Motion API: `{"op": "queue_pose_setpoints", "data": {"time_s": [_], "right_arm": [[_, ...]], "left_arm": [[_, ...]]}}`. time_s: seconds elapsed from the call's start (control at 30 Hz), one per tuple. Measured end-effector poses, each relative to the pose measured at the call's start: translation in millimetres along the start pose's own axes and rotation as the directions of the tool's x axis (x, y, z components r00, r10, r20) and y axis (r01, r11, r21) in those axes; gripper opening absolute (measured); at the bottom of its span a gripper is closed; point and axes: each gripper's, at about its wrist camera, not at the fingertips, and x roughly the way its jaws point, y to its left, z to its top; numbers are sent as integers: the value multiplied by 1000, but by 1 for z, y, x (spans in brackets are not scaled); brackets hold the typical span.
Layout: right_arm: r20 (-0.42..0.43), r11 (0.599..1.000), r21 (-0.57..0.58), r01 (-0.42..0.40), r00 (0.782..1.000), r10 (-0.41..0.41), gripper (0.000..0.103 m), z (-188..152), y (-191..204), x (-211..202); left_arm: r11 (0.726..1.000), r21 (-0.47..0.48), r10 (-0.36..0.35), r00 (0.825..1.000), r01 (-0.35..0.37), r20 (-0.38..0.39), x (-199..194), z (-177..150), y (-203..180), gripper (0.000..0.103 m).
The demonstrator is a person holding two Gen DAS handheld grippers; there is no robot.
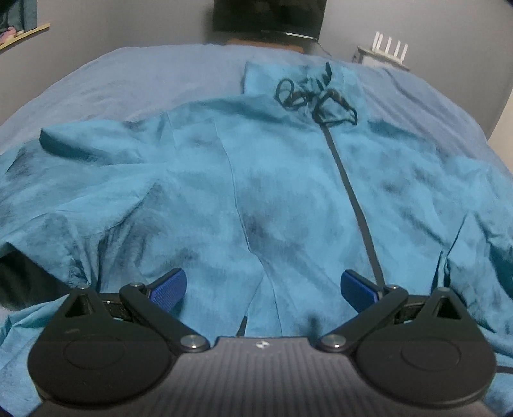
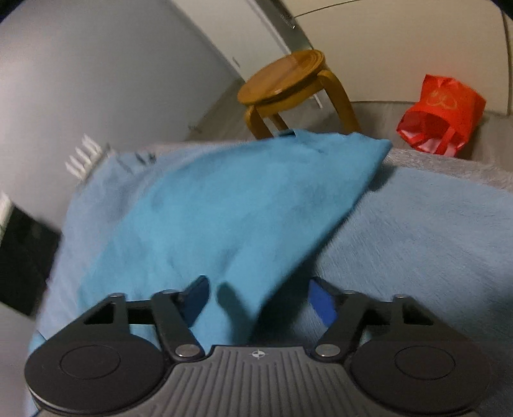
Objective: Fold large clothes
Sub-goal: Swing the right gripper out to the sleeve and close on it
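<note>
A large teal jacket lies spread and wrinkled on the bed, front up, with a dark zipper line and a tangled black drawstring near its collar at the far end. My left gripper is open just above the jacket's near hem. In the right wrist view a teal part of the jacket lies across the bed, blurred by motion. My right gripper is open, with a corner of that fabric between its blue fingers but not clamped.
The bed is covered by a blue-grey sheet. A dark screen and a white router stand beyond its far edge. A wooden stool and a red bag stand on the floor beside the bed.
</note>
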Motion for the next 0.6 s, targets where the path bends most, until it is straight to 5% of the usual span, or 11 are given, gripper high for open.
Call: {"op": "queue_pose_setpoints", "data": {"time_s": [0.07, 0.17, 0.2, 0.27, 0.33, 0.47, 0.6], "right_arm": [[26, 999, 29, -27, 999, 26, 47, 6, -2, 3], [74, 998, 55, -45, 996, 41, 46, 17, -6, 6], [89, 996, 67, -55, 995, 49, 40, 23, -7, 6], [108, 993, 99, -64, 993, 53, 12, 30, -8, 6], [146, 992, 82, -96, 986, 83, 5, 37, 4, -3], [228, 977, -143, -160, 955, 190, 4, 35, 67, -40], [248, 887, -374, -270, 893, 376, 4, 16, 147, -84]], "left_arm": [[1000, 12, 1, 1000, -1, -7, 2, 0, -3, 103], [1000, 22, 1, 1000, -1, -13, 4, -1, -4, 103], [1000, 23, -1, 1000, 1, -13, 4, -1, -4, 103], [1000, 23, -4, 1000, 4, -11, 4, 0, -3, 103], [1000, 23, -5, 1000, 5, -10, 4, -1, -3, 103], [1000, 22, -13, 1000, 13, -7, 3, 0, -3, 103], [1000, 19, -24, 1000, 24, 0, 2, -1, -1, 103]]}}
